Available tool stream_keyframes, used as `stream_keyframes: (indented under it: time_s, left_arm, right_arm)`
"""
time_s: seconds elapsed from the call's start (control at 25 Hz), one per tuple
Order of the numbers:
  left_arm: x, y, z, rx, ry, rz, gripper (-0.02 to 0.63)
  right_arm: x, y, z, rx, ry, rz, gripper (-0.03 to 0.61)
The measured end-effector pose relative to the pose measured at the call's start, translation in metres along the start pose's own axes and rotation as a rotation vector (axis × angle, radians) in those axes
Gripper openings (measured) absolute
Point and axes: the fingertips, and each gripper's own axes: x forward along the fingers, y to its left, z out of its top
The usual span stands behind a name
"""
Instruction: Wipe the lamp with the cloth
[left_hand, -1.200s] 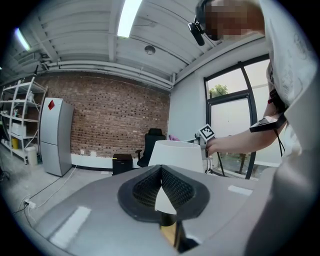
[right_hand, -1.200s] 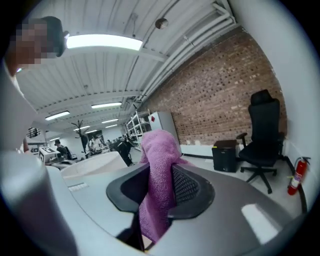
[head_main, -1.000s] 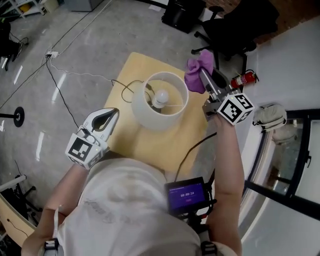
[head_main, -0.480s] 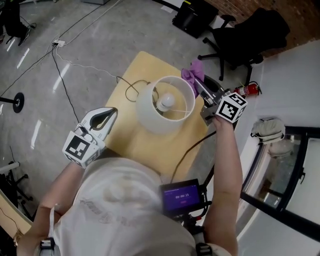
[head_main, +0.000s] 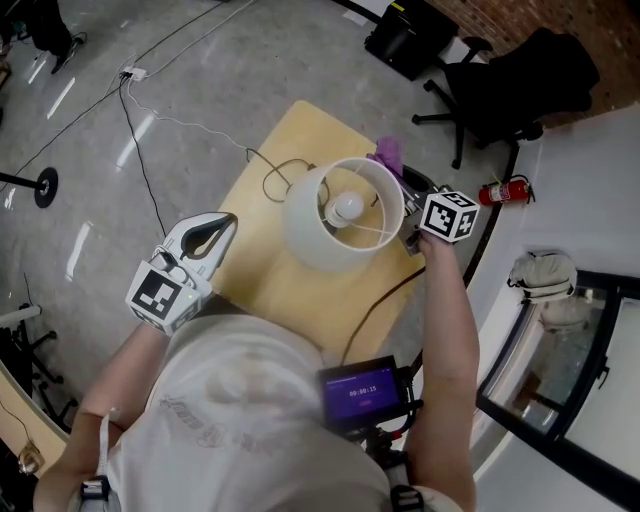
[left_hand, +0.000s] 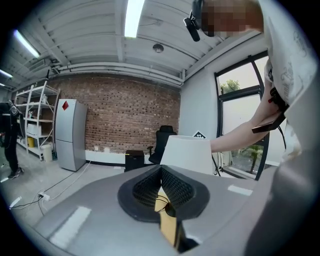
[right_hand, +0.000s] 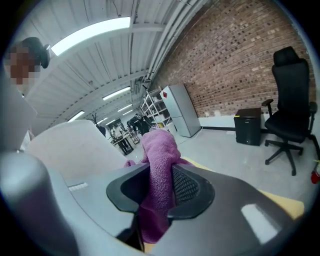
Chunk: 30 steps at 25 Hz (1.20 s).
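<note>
The lamp's white shade (head_main: 318, 235) stands on a pale wooden table (head_main: 262, 190), its bulb (head_main: 347, 207) showing from above. My right gripper (head_main: 404, 186) is shut on a purple cloth (head_main: 388, 154), low beside the shade's far right rim; whether the cloth touches the shade is unclear. In the right gripper view the cloth (right_hand: 159, 150) bulges up between the jaws of the right gripper (right_hand: 160, 169), with the shade (right_hand: 70, 145) at left. My left gripper (head_main: 222, 226) hovers at the table's near left, shut and holding nothing. The left gripper (left_hand: 161, 168) points at the shade (left_hand: 187, 152).
The lamp's cable (head_main: 275, 176) loops across the table's far side. A black office chair (head_main: 525, 80), a fire extinguisher (head_main: 505, 190) and a black box (head_main: 412, 40) stand beyond the table. A power strip (head_main: 132, 72) lies on the floor. A small screen (head_main: 364, 390) hangs at my chest.
My right gripper has dropped with the cloth from above the shade's rim down along its right side. The left gripper has stayed about where it was.
</note>
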Motion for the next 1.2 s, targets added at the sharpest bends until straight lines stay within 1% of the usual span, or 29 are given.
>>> stream_keyframes:
  time_s: [0.08, 0.12, 0.2, 0.28, 0.36, 0.44, 0.52, 0.56, 0.68, 0.76, 0.8, 0.88, 0.96, 1.12, 1.2]
  left_arm:
    - [-0.002, 0.003, -0.001, 0.006, 0.002, 0.008, 0.002]
    - [-0.003, 0.004, -0.002, 0.004, 0.004, 0.012, 0.002]
    - [-0.004, 0.005, -0.003, -0.003, 0.006, 0.018, 0.002]
    - [-0.005, 0.006, -0.003, -0.003, 0.002, 0.019, 0.002]
    - [-0.006, 0.006, -0.004, -0.01, -0.001, 0.019, 0.002]
    - [-0.005, 0.005, -0.007, -0.012, 0.0, 0.016, 0.002]
    - [-0.004, 0.005, -0.009, -0.012, -0.001, 0.011, 0.002]
    - [-0.004, 0.006, -0.009, -0.012, -0.003, 0.009, 0.002]
    - [-0.005, 0.006, -0.007, -0.008, -0.012, 0.001, 0.002]
    - [-0.005, 0.006, -0.007, -0.014, -0.01, 0.001, 0.002]
    - [-0.005, 0.005, -0.008, -0.016, -0.009, 0.002, 0.002]
    - [-0.005, 0.004, -0.008, -0.015, -0.01, 0.0, 0.002]
    - [-0.006, 0.004, -0.008, -0.017, -0.009, -0.002, 0.002]
    - [-0.009, 0.007, -0.01, -0.029, -0.008, 0.001, 0.002]
    - [-0.01, 0.011, -0.01, -0.043, -0.008, 0.007, 0.002]
  right_arm:
    - [0.005, -0.012, -0.012, 0.004, 0.033, -0.039, 0.124]
    - [0.007, -0.018, -0.019, -0.011, 0.06, -0.069, 0.124]
    - [0.008, -0.027, -0.028, -0.076, 0.125, -0.137, 0.124]
    - [0.008, -0.031, -0.028, -0.158, 0.174, -0.194, 0.124]
    - [0.006, -0.03, -0.015, -0.214, 0.174, -0.226, 0.124]
    - [0.0, -0.023, 0.011, -0.238, 0.121, -0.22, 0.124]
    - [-0.007, -0.006, 0.045, -0.257, 0.041, -0.17, 0.124]
    - [-0.011, 0.008, 0.064, -0.27, -0.004, -0.129, 0.124]
    - [-0.025, 0.062, 0.119, -0.35, -0.135, 0.044, 0.124]
    - [-0.031, 0.097, 0.145, -0.41, -0.189, 0.156, 0.124]
    - [-0.032, 0.11, 0.152, -0.43, -0.199, 0.203, 0.124]
    - [-0.028, 0.127, 0.155, -0.456, -0.178, 0.279, 0.124]
    - [-0.019, 0.133, 0.144, -0.46, -0.117, 0.329, 0.124]
    - [0.0, 0.127, 0.111, -0.418, 0.019, 0.382, 0.123]
    - [0.01, 0.121, 0.097, -0.414, 0.07, 0.389, 0.121]
